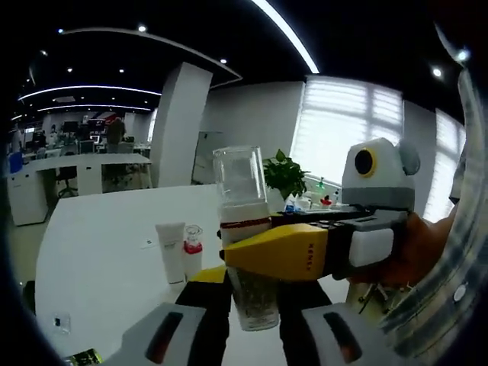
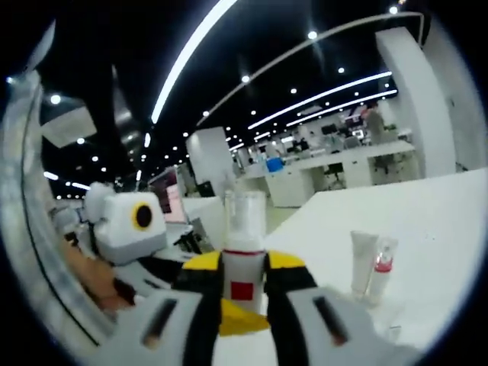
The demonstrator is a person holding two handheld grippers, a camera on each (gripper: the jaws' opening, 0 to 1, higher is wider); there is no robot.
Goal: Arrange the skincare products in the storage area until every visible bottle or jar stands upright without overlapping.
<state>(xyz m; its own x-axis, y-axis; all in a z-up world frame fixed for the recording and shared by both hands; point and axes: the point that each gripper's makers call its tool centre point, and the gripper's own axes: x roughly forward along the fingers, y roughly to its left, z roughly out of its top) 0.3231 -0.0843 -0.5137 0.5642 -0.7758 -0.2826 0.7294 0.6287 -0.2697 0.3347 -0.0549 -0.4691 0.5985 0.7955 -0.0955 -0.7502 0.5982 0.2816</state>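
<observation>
Both grippers meet on one tall bottle [image 1: 248, 236] with a clear cap, held upright in the air above the white table [image 1: 99, 252]. In the left gripper view the left gripper [image 1: 253, 324] has its jaws closed on the bottle's lower glass body, while the right gripper [image 1: 252, 255] reaches in from the right and clamps the bottle just under its red-and-white collar. The right gripper view agrees: the right gripper [image 2: 242, 316] pinches the bottle [image 2: 244, 252] around its white body, near a small red square.

Beyond the bottle, on the table, a white tube [image 1: 171, 252] stands on its cap, and just beside it stands a small clear bottle with a red band [image 1: 193, 248]; the two seem close but not overlapping. Judged from this, two products already stand and the tall bottle still has to be set down near them.

No brand can be read on any product; the dark lettering on the right gripper's yellow jaw is too blurred to make out
</observation>
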